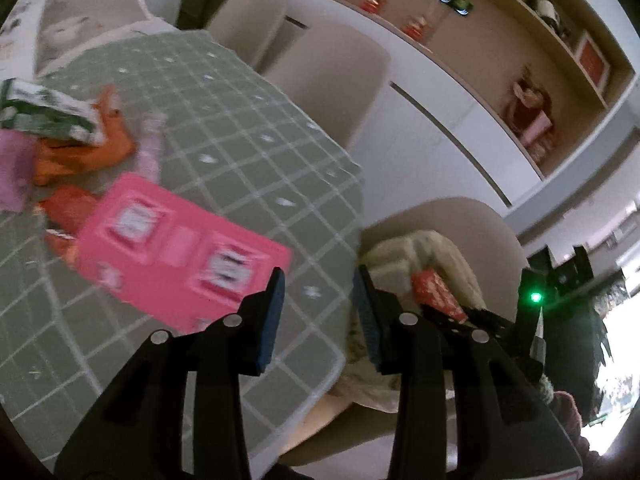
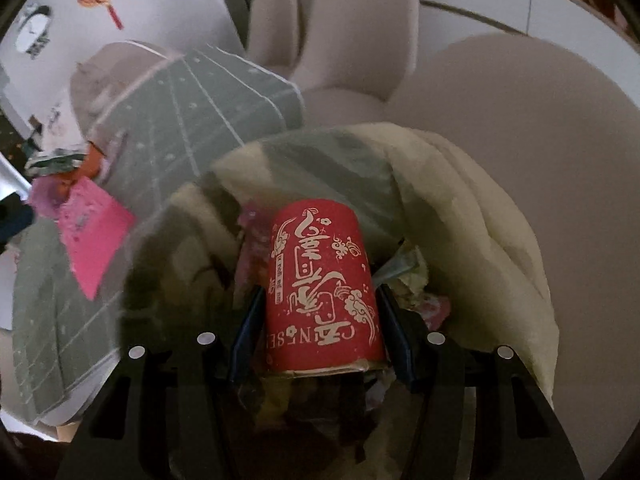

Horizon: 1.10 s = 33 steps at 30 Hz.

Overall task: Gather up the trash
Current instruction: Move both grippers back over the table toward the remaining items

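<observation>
red cup held over the bag, left claw empty above the worktop

closest in the right wrist view, the right claw is clamped on a red paper cup with pale lettering, one blue pad against each side of it. the cup sits inside the mouth of a pale yellowish trash bag, above crumpled scraps in shadow that are too dark to name. the bag rests on a beige chair just beside the worktop.

in the left wrist view, the left claw stands apart with nothing between its blue pads, hanging over the corner of the worktop, which wears a green cloth with a white grid. just beyond its left finger lies a flat pink box, blurred. farther along the cloth sits a loose pile: orange wrappers, a green and white packet and a bit of purple at the frame edge. to the right, off the worktop, the same bag shows with the red cup in it.

more beige chairs stand behind the worktop, and wall shelves with small red ornaments lie farthest back.
</observation>
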Each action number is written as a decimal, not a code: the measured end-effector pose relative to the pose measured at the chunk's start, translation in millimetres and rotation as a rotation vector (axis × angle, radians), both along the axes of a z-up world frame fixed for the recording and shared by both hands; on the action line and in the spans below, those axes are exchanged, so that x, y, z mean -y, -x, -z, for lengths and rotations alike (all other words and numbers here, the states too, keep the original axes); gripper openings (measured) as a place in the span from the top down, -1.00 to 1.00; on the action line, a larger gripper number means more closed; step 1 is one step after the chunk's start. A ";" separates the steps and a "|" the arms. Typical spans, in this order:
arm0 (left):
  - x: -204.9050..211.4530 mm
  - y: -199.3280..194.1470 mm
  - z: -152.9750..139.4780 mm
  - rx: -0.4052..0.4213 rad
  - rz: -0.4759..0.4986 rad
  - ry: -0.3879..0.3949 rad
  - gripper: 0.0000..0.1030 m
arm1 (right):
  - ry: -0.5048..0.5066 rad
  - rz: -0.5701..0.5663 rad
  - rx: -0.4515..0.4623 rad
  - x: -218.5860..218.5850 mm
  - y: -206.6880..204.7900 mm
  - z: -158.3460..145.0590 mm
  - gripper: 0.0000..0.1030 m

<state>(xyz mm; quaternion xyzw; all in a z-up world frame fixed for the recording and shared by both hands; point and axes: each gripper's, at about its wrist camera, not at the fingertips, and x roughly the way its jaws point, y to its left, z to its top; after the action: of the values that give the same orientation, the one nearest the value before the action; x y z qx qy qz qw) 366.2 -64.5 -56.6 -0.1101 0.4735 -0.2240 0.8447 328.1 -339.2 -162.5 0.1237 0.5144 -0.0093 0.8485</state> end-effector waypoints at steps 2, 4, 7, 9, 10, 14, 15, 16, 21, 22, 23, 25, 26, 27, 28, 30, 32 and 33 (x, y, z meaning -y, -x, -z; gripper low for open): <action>-12.6 -1.5 1.2 -0.007 -0.019 0.001 0.33 | 0.010 0.014 -0.017 0.3 -1.7 1.8 -0.03; -23.3 -3.2 3.1 -0.015 -0.032 0.002 0.33 | 0.013 0.031 -0.013 0.3 0.1 -0.3 -0.04; -36.3 -3.3 2.8 -0.005 -0.040 0.000 0.33 | 0.006 0.059 0.020 -2.5 6.9 -6.4 -0.13; -46.0 -3.7 2.2 0.006 -0.039 0.004 0.32 | 0.004 0.072 0.038 -2.9 11.7 -13.1 -0.20; -50.7 -4.0 2.8 0.008 -0.039 0.006 0.32 | 0.011 0.085 0.051 -4.0 16.2 -15.9 -0.27; -69.4 -7.1 7.6 -0.004 -0.056 0.012 0.30 | 0.055 0.106 0.092 -12.8 25.4 -32.0 -0.28; -75.7 -8.5 9.2 -0.010 -0.062 0.016 0.30 | 0.061 0.111 0.101 -14.8 28.3 -36.2 -0.28; -79.5 -9.2 10.1 -0.013 -0.066 0.020 0.30 | 0.063 0.118 0.114 -17.8 31.6 -41.6 -0.28; -111.1 -13.1 11.8 -0.008 -0.109 0.045 0.30 | 0.044 0.112 0.202 -36.7 42.7 -76.3 -0.28; -117.3 -14.0 11.9 -0.005 -0.120 0.051 0.30 | 0.037 0.098 0.212 -41.4 42.7 -81.7 -0.28; -125.7 -15.4 10.9 0.000 -0.138 0.059 0.30 | 0.034 0.082 0.224 -48.1 42.0 -88.4 -0.28; -140.7 -18.6 9.1 0.007 -0.166 0.073 0.30 | 0.030 0.067 0.241 -59.1 41.2 -97.6 -0.28; -150.3 -20.9 7.7 0.010 -0.181 0.079 0.30 | 0.023 0.061 0.252 -65.4 39.1 -102.8 -0.28; -157.8 -22.8 6.5 0.014 -0.193 0.081 0.30 | 0.021 0.060 0.260 -71.0 35.8 -104.9 -0.28; -167.6 -24.7 4.4 0.021 -0.213 0.085 0.30 | 0.021 0.062 0.271 -77.2 32.7 -109.4 -0.28; -185.4 -27.9 1.1 0.034 -0.244 0.092 0.30 | 0.023 0.057 0.286 -89.7 23.6 -115.9 -0.28; -205.8 -29.5 -2.2 0.047 -0.278 0.097 0.30 | 0.035 0.052 0.301 -103.8 15.2 -119.8 -0.28; -214.8 -29.7 -3.7 0.054 -0.296 0.095 0.29 | 0.038 0.047 0.307 -109.0 14.5 -121.7 -0.28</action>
<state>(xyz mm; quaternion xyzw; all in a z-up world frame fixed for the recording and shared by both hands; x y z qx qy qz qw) 396.0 150.3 -52.9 -0.2126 0.4180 -0.1222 0.8747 313.7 -230.2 -40.8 0.1196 0.3754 -0.0201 0.9189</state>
